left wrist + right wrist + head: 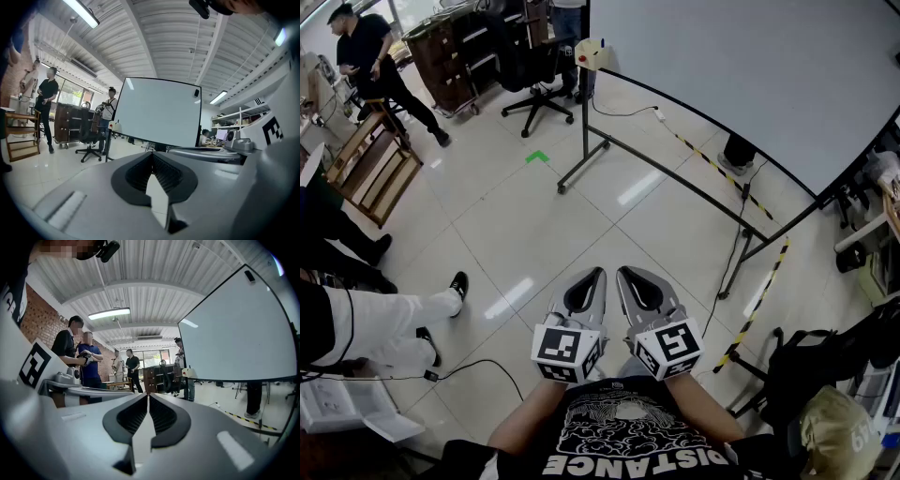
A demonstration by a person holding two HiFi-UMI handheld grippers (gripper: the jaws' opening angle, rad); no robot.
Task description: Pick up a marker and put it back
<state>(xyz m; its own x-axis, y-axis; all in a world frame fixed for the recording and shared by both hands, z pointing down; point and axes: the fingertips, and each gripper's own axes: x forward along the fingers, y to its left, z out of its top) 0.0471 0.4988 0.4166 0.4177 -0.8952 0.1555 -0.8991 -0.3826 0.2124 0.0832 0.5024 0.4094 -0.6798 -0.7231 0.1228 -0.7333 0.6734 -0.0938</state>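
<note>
**Open floor ahead, obstacles on both flanks**

A broad stretch of pale glossy tiled floor (516,234) is seen bare straight ahead of the left gripper (596,273) and right gripper (625,272). Passage to the right is barred by the black metal stand (584,122) of the large white board (750,84) and crossed by a yellow-and-black striped strip (755,305) (laid along the floor). On the left, room is narrowed by a person's white-trousered legs (394,323); a wooden frame (370,169) is set well apart.
</note>
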